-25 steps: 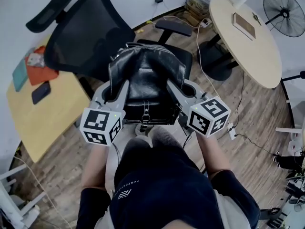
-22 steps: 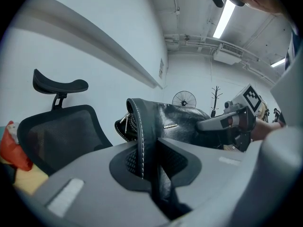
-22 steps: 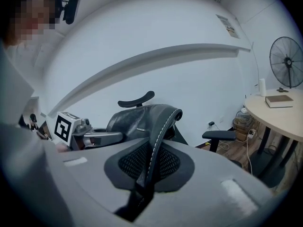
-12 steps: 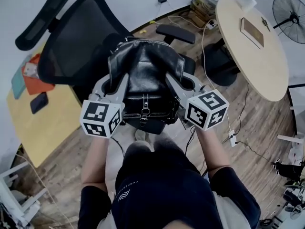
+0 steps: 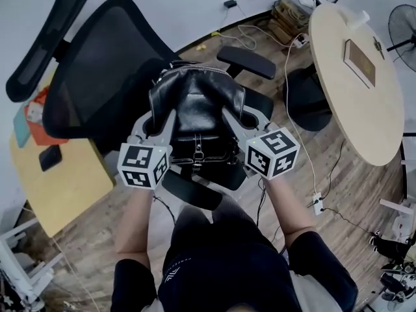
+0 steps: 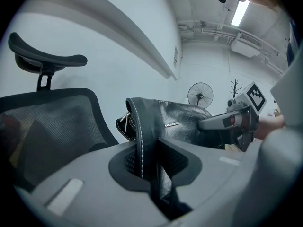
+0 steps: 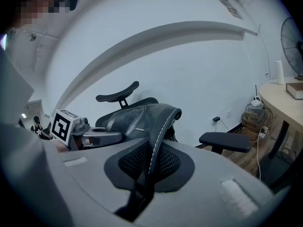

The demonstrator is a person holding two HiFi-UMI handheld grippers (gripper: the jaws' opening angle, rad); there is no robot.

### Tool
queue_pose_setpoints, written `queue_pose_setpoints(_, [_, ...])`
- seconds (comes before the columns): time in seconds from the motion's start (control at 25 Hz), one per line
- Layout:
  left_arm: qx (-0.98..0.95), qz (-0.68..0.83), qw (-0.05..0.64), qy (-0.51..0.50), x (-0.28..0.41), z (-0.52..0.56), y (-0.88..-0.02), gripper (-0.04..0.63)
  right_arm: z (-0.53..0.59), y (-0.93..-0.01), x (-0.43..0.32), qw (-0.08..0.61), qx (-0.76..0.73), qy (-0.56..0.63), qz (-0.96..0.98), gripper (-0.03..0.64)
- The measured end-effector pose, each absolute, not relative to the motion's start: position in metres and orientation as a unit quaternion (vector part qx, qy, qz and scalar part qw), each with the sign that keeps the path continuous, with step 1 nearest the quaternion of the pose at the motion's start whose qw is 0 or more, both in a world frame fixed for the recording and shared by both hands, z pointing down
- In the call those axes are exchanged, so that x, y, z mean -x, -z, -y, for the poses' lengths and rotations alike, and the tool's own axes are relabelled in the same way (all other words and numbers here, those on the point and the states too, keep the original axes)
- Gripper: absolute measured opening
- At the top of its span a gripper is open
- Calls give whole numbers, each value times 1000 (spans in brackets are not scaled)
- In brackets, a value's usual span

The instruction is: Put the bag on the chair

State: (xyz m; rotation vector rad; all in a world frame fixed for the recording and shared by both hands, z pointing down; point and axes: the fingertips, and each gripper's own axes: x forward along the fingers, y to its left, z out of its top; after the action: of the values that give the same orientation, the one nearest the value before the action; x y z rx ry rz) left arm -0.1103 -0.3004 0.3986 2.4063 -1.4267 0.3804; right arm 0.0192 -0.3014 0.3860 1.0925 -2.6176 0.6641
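A black leather bag (image 5: 195, 106) hangs between my two grippers above the seat of a black mesh office chair (image 5: 97, 70). My left gripper (image 5: 155, 121) pinches the bag's stitched left edge (image 6: 137, 126); its jaws are opening slightly, with the edge still between the pads (image 6: 177, 162). My right gripper (image 5: 237, 117) is shut on the bag's right edge (image 7: 161, 122), which runs between its mesh pads (image 7: 165, 162). The chair's backrest and headrest (image 6: 47, 60) stand just behind the bag. Each gripper shows in the other's view, across the bag. Whether the bag's bottom touches the seat is hidden.
The chair's armrests (image 5: 250, 60) flank the bag. A round wooden table (image 5: 364, 116) with a book (image 5: 361, 60) stands at the right. At the left, a yellow table (image 5: 58, 187) carries a phone (image 5: 49, 158). Cables and a power strip (image 5: 316, 203) lie on the floor.
Both grippers have carried the bag forward, further over the chair seat. The chair now looks nearer and lies more under the bag.
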Motion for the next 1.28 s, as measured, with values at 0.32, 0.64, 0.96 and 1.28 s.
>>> queue_pose_setpoints(0.32, [-831,506,183,-143,111,349,-451,77,355,-435,-19,130,-362,-235,893,27])
queue_pose_setpoints(0.64, [-821,509,196,-169,113,377,-499,80,390,-483,-18,145,-363,-222,893,29])
queue_pose_setpoints(0.96, [-814,514,206,-177,113,398,-544,83,415,-526,-18,157,-372,-217,889,34])
queue_pose_setpoints(1.28, [-813,500,229,-193,112,408,-585,89,427,-562,-22,171,-378,-230,880,40])
